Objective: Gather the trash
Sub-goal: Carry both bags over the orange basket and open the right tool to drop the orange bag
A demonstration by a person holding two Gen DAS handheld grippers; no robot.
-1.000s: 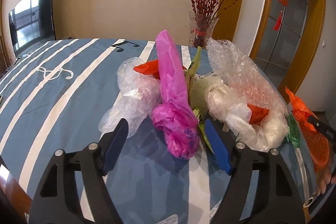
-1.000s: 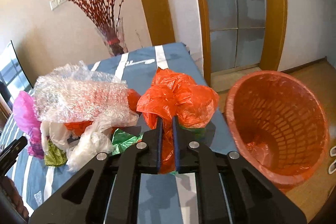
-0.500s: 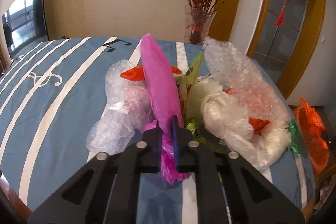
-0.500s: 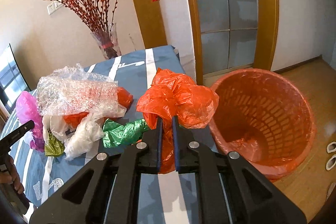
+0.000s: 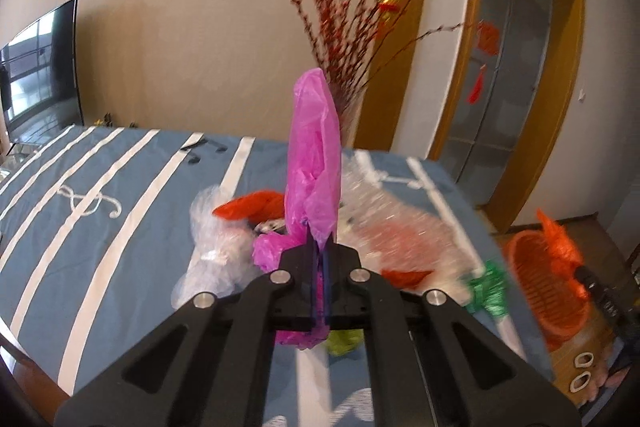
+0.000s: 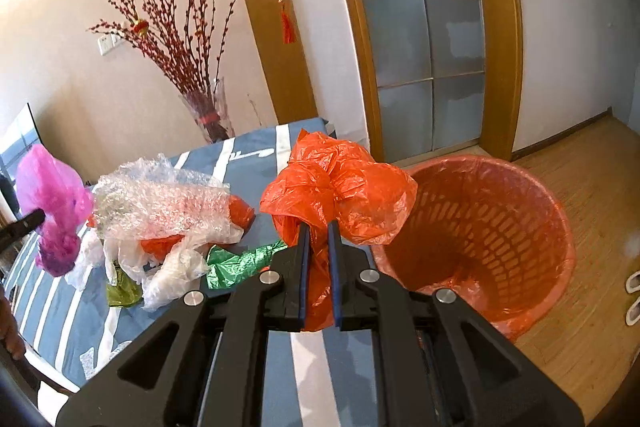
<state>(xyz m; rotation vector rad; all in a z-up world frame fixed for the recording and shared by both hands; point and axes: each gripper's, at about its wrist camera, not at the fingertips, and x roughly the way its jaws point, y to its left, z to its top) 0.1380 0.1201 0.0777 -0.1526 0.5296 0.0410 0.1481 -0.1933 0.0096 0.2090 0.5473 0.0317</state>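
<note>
The left gripper [image 5: 319, 247], open one second ago, now pinches the pink bag [image 5: 315, 163] and lifts it above the trash pile [image 6: 168, 203]. The right gripper [image 6: 318, 239] keeps its clamp on the orange bag [image 6: 340, 187], now closer to the orange basket [image 6: 480, 227], so two pieces are ready to drop.

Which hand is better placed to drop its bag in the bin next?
Right. The right gripper holds the orange bag right beside the bin, near its rim. The left gripper holds the pink bag above the table's trash pile, farther from it.

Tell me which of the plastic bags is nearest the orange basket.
The orange bag clamped in the right claw, held up just beside the basket. The pink bag and the green bag are farther over the table.
</note>
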